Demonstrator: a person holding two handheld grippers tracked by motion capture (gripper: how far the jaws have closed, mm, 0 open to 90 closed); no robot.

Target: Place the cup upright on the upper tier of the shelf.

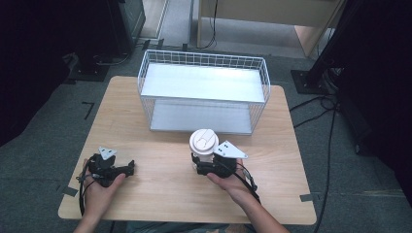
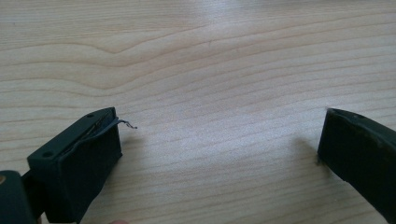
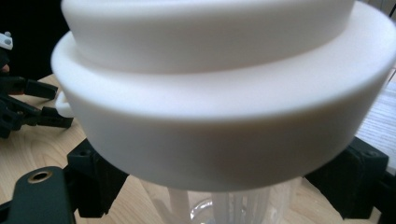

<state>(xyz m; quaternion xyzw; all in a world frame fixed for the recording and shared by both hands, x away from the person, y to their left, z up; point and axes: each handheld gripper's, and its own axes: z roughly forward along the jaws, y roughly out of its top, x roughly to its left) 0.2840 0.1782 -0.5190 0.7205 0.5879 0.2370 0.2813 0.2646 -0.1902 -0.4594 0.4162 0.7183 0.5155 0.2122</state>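
Cup (image 1: pixel 203 143) with white lid sits clamped in the right tool (image 1: pixel 210 165) at frame centre; left tool (image 1: pixel 127 169) rests apart, lower left. Likely next: lifting toward the wire basket (image 1: pixel 204 59).

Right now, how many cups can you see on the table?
1. The cup, with a white lid, stands near the middle of the table, in front of the wire basket, between the jaws of the right gripper. The basket looks empty.

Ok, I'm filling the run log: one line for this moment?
right tongs: shut on clear cup with white lid | left tongs: open, idle | wooden table
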